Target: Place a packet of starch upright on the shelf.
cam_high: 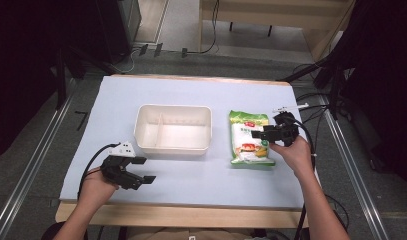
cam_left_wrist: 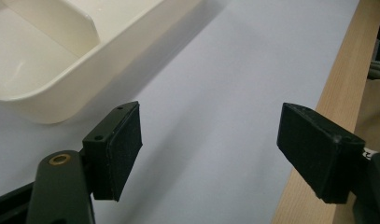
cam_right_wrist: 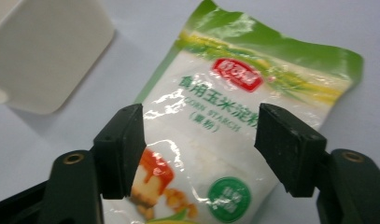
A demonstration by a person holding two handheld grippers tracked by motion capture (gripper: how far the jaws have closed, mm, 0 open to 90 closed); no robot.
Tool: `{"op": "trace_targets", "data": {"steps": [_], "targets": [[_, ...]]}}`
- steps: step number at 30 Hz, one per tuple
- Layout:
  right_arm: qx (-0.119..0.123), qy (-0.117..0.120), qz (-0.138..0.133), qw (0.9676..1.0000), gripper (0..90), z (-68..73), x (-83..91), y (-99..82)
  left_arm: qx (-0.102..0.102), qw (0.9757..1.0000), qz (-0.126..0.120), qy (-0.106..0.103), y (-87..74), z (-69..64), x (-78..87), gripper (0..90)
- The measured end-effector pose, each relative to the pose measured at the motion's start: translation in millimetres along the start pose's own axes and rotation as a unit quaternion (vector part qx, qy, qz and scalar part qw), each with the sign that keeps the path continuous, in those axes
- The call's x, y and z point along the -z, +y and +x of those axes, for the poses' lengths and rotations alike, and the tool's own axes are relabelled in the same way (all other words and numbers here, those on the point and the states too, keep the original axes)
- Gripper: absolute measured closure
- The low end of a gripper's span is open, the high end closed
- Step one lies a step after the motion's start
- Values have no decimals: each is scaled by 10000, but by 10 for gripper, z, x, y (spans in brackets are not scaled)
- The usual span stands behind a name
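I am at a desk [cam_high: 191, 185] covered with a pale blue sheet, holding a black two-jaw gripper in each hand.

My left gripper [cam_high: 143, 170] sits near the front left of the desk, just in front of the near left corner of a cream plastic bin [cam_high: 173, 146]. Its jaws are spread wide with nothing between them. In the left gripper view, the left gripper [cam_left_wrist: 208, 154] frames bare blue sheet, with the bin [cam_left_wrist: 52, 100] at upper left and the desk's wooden edge [cam_left_wrist: 337, 93] running along the right.

The bin stands at the middle of the desk. It is rectangular, with a low divider splitting it into two compartments.

Just to the right of the bin, apart from it, a green and white bag of corn starch [cam_high: 250, 140] lies flat on the sheet, its top end pointing away from me.

My right gripper [cam_high: 257, 134] is above the bag's right half, pointing left across it. In the right gripper view, the right gripper [cam_right_wrist: 199, 140] has its jaws released and spread wide, one to each side of the bag [cam_right_wrist: 215, 140]. I cannot tell whether they touch it. A corner of the bin [cam_right_wrist: 47, 56] shows at upper left.
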State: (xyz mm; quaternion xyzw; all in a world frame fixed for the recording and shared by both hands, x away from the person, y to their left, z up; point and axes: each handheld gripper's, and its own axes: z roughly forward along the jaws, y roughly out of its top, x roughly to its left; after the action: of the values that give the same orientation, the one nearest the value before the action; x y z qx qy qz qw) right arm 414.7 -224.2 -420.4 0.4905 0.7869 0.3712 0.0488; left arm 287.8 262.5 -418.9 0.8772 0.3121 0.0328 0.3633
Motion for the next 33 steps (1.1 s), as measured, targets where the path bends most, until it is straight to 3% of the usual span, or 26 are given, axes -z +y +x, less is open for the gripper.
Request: {"op": "trace_targets", "data": {"steps": [1, 7, 13, 17, 21, 22, 23, 25, 29, 30, 31, 33], "targets": [[-154, -20, -8, 9999, 298, -78, -21, 23, 0, 10000, -7, -8, 0, 1, -4, 227], [-380, -234, -25, 9990, 282, -217, -84, 73, 1, 10000, -4, 15, 1, 1, -14, 227], [-653, -501, 145, 9965, 267, -431, -280, 123, -16, 10000, 29, 28, 4, -2, -18, 228], [-840, -536, 272, 9947, 272, -503, -405, 143, -9, 10000, 0, 30, 0, 2, -11, 228], [-881, -566, 440, 9935, 259, -494, -530, 147, -2, 10000, -4, 47, 2, 4, -8, 227], [-901, -577, 453, 9932, 292, -483, -532, 154, -2, 10000, -4, 47, 2, 4, -8, 227], [-931, -414, 484, 9936, 297, -471, -531, 156, -4, 10000, -13, 36, 0, 4, -12, 227], [-829, -346, 549, 9944, 318, -424, -532, 144, -12, 10000, 8, 54, 2, 6, -15, 228], [-890, -272, 602, 9938, 355, -364, -533, 138, -18, 10000, -8, 56, 11, 13, -13, 228], [-915, -264, 584, 9937, 381, -361, -535, 133, -25, 10000, -17, 67, 11, 11, -13, 228], [-916, -283, 590, 9936, 473, -365, -520, 120, -23, 10000, -18, 91, 13, 8, -13, 227], [-959, -288, 558, 9934, 519, -368, -511, 109, -5, 9999, -24, 107, 14, 8, -16, 227]]}}
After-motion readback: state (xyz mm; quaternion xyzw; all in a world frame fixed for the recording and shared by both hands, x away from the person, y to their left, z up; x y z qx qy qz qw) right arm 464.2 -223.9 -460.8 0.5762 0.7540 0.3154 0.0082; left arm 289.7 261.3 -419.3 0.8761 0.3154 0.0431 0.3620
